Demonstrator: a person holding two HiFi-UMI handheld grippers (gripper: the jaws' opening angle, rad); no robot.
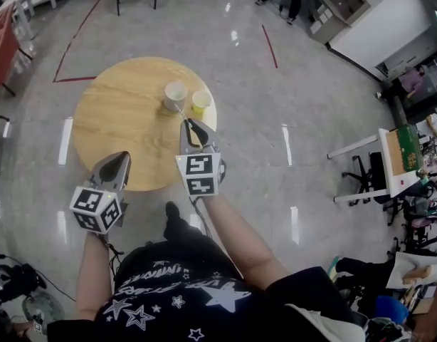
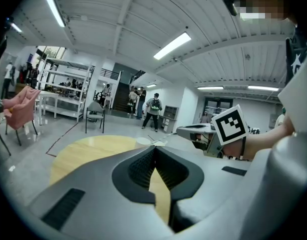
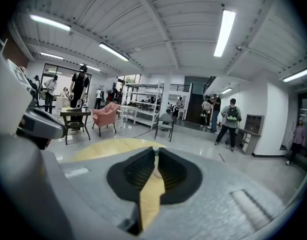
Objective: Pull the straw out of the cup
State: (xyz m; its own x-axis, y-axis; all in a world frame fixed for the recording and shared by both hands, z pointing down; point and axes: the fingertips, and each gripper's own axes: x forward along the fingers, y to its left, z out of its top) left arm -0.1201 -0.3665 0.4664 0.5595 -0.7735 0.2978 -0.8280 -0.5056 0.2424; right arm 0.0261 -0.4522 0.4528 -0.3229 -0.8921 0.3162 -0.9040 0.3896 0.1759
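Observation:
A white cup [image 1: 175, 94] and a yellow-green cup [image 1: 201, 102] stand side by side at the far edge of the round wooden table [image 1: 119, 112]. My right gripper [image 1: 184, 122] hovers just in front of the cups, shut on a thin pale straw [image 1: 180, 112] that runs from its tip toward the white cup. Whether the straw's end is still inside the cup I cannot tell. The straw [image 2: 163, 139] also shows ahead of my right gripper [image 2: 179, 131] in the left gripper view. A bit of it sits between the closed jaws of that gripper [image 3: 154, 152]. My left gripper [image 1: 123, 157] [image 2: 154, 149] is shut and empty over the table's near edge.
Red tape lines [image 1: 270, 45] mark the glossy floor beyond the table. A white desk [image 1: 389, 159] and office chairs [image 1: 418, 212] stand at the right. A pink chair [image 3: 107, 115] and a dark side table [image 3: 76, 115] are at the left, and people stand in the background [image 3: 228, 116].

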